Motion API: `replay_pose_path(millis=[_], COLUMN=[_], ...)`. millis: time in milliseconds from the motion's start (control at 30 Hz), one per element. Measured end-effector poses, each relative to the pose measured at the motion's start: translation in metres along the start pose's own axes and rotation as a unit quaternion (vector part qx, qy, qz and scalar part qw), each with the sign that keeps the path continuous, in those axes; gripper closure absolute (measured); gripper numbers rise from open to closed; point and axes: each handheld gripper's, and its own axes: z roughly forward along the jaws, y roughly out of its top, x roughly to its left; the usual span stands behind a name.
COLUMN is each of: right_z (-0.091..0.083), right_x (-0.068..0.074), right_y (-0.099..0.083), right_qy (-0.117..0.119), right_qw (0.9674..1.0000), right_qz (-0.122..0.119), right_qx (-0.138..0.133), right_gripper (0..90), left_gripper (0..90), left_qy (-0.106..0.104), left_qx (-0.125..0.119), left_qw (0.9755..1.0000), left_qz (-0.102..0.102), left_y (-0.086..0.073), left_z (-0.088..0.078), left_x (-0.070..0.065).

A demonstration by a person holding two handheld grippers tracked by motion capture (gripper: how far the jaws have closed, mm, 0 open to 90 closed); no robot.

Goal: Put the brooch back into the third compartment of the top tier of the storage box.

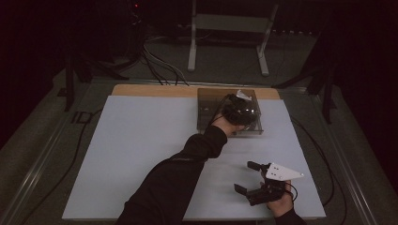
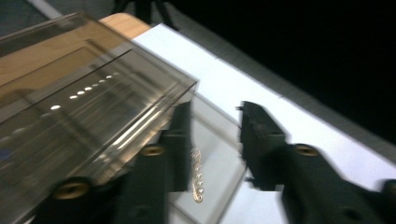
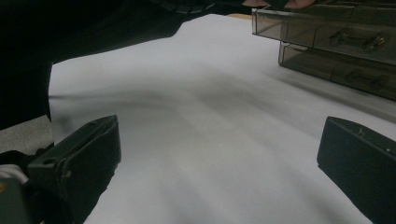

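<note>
A smoky clear plastic drawer box stands at the back of the white table cover, right of centre. My left gripper is over its right part, at the end of a black sleeve. In the left gripper view the box lies to the left. The left gripper is open above a clear tray part, on which a small gold beaded piece lies between the jaws. My right gripper hovers open near the front right. In its own view the right gripper faces the box's drawers.
A wooden strip runs along the table's far edge. Beyond it, cables lie on the floor beside a white metal stand. Dark surroundings ring the table.
</note>
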Motion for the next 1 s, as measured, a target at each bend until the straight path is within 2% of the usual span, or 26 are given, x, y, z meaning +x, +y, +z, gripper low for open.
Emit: replay_pose_path(millis=[67, 367, 400, 467, 567, 633, 733, 767, 800, 833, 867, 933, 1000], right_z=[0.000, 0.001, 0.001, 0.001, 0.002, 0.001, 0.002, 0.002, 0.002, 0.002, 0.002, 0.003, 0.003], right_x=[0.001, 0.001, 0.002, 0.002, 0.002, 0.002, 0.001, 0.002, 0.002, 0.002, 0.001, 0.001, 0.001], right_y=[0.000, 0.000, 0.000, 0.000, 0.000, 0.000, 0.000, 0.000, 0.000, 0.000, 0.000, -0.001, -0.001], right_qy=[0.000, 0.001, 0.000, 0.000, 0.001, 0.000, -0.002, -0.002, -0.002, -0.003, -0.002, -0.002, -0.002], right_qw=[1.0000, 1.0000, 1.0000, 1.0000, 1.0000, 1.0000, 1.0000, 1.0000, 1.0000, 1.0000, 1.0000, 0.9999, 0.9999], right_qz=[-0.002, -0.003, -0.003, -0.003, -0.003, -0.004, -0.004, -0.003, -0.003, -0.005, -0.005, -0.003, -0.005], right_qx=[0.000, 0.001, 0.001, 0.002, 0.004, 0.003, 0.004, 0.006, 0.006, 0.006, 0.008, 0.009, 0.010], right_gripper=[0.0, 0.0, 0.0, 0.0, 0.0, 0.0, 0.0, 0.0, 0.0, 0.0, 0.0, 0.0, 0.0], left_gripper=[51.8, 32.3, 30.1, 29.0, 25.9, 20.3, 13.4, 13.1, 13.0, 13.0, 8.9, 8.1, 2.3], left_qy=[0.000, 0.003, 0.004, 0.009, 0.011, 0.019, 0.014, 0.027, 0.027, 0.027, 0.016, 0.015, -0.004], left_qx=[0.002, -0.001, -0.002, -0.004, -0.006, -0.001, 0.001, 0.010, 0.010, 0.014, 0.014, 0.012, 0.012], left_qw=[1.0000, 1.0000, 1.0000, 0.9999, 0.9999, 0.9998, 0.9999, 0.9996, 0.9996, 0.9995, 0.9998, 0.9998, 0.9999], left_qz=[0.001, 0.004, -0.001, 0.003, -0.005, -0.004, -0.004, 0.001, 0.001, 0.003, 0.002, 0.000, -0.003], left_y=[0.001, 0.001, 0.001, 0.001, 0.000, 0.000, -0.001, -0.002, -0.002, -0.003, -0.005, -0.007, -0.008], left_z=[-0.003, -0.016, -0.020, -0.024, -0.031, -0.035, -0.040, -0.044, -0.044, -0.045, -0.047, -0.052, -0.057], left_x=[-0.003, -0.005, -0.004, -0.004, -0.002, -0.002, 0.000, 0.001, 0.001, 0.001, 0.002, 0.003, 0.006])
